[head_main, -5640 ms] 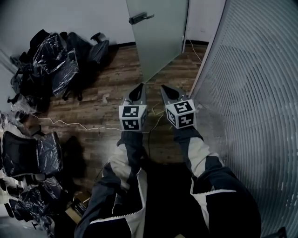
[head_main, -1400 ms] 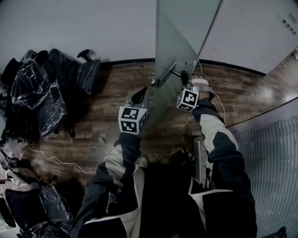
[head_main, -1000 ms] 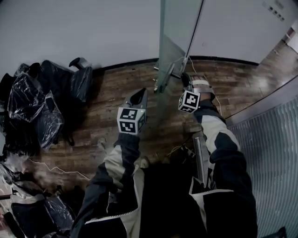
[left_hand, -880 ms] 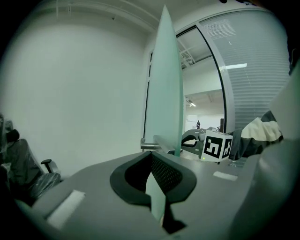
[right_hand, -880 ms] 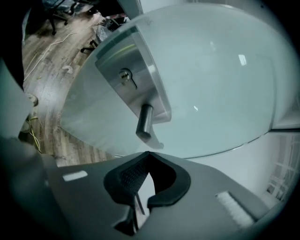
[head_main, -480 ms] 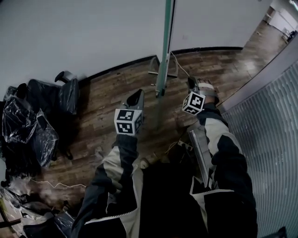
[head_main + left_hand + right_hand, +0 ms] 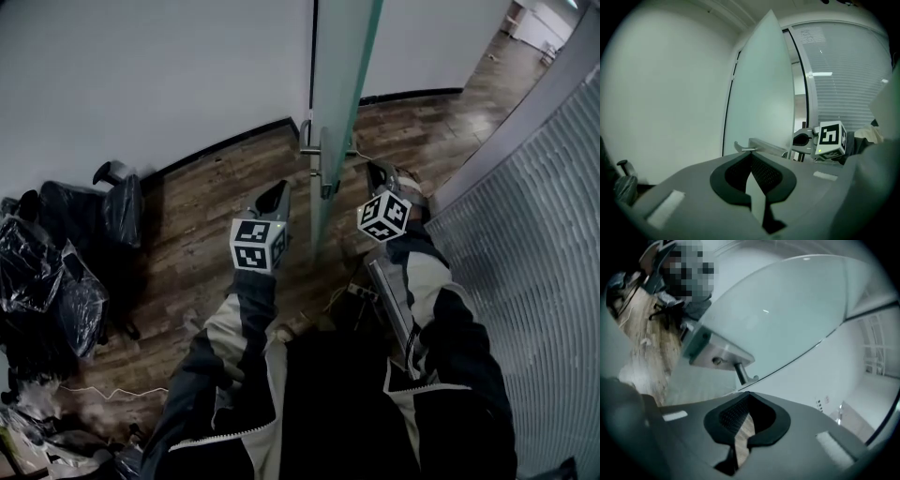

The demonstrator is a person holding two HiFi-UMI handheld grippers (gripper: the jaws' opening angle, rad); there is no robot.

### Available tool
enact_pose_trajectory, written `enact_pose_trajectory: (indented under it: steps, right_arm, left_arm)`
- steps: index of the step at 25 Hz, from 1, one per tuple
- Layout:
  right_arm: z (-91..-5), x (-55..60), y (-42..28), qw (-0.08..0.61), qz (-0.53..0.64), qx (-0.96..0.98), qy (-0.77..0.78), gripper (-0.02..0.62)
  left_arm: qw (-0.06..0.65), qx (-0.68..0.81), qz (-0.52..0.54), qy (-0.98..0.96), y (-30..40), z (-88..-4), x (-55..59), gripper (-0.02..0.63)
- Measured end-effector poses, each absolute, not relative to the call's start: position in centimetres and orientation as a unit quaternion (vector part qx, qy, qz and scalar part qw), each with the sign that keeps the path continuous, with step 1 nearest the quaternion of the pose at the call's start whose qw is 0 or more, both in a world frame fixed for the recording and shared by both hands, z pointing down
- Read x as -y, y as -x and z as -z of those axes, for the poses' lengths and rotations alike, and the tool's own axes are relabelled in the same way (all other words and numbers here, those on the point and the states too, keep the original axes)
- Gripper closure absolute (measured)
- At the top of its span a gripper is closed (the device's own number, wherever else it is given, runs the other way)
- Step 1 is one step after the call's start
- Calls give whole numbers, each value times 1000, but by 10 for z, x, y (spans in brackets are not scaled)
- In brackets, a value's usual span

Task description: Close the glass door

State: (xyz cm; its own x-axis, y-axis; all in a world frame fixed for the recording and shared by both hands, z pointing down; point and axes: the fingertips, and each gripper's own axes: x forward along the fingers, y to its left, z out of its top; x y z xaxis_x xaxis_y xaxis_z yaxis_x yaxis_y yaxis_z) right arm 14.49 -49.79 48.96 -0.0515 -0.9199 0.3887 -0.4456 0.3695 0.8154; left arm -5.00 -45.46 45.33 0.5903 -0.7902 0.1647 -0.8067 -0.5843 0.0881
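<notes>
**Partly swung, the glass door is not yet shut**

Head view: the glass door point(image 7: 342, 66) is seen edge-on at 12 o'clock, rising from the wooden floor point(image 7: 216, 206). Its handle point(image 7: 321, 161) projects to both sides. The left gripper point(image 7: 277, 193) is held at 7 o'clock of the handle, near the door but apart from it. The right gripper point(image 7: 377, 172) is held at 4 o'clock of the handle, on the door's other side.

Left gripper view: the jaws are seen pressed together with nothing between them. The handle lies just beyond the tips, at 12 o'clock.

Right gripper view: the jaws are likewise closed and empty. The handle is seen just past the tips at 12 o'clock; whether it is touched cannot be told.

Progress is judged as partial at most. No frame or latch plate is seen meeting the door's edge, so the swing home and the latching are left to be done.
</notes>
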Motion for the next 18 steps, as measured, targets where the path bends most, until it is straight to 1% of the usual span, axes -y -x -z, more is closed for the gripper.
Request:
enact_pose_trajectory:
  steps: [3, 8, 10, 12, 14, 18]
  right_arm:
    - [-466, 475, -139, 390, 186, 719, -544, 592]
    - [-433, 435, -136, 205, 49, 775, -595, 592]
    - [-421, 419, -132, 150, 15, 786, -600, 592]
    - [-412, 408, -123, 109, -9, 796, -595, 591]
    - [-410, 400, -110, 82, -28, 804, -588, 591]
    - [-420, 399, -84, 63, -54, 812, -578, 592]
  left_arm:
    - [82, 441, -43, -893, 46, -448, 452, 603]
    - [97, 425, -19, -900, 43, -438, 443, 602]
    - [96, 424, -15, -900, 43, -433, 439, 603]
    - [93, 424, -15, -901, 42, -430, 434, 603]
    - [88, 428, -15, -899, 43, -427, 431, 603]
    - [75, 437, -18, -896, 44, -427, 426, 601]
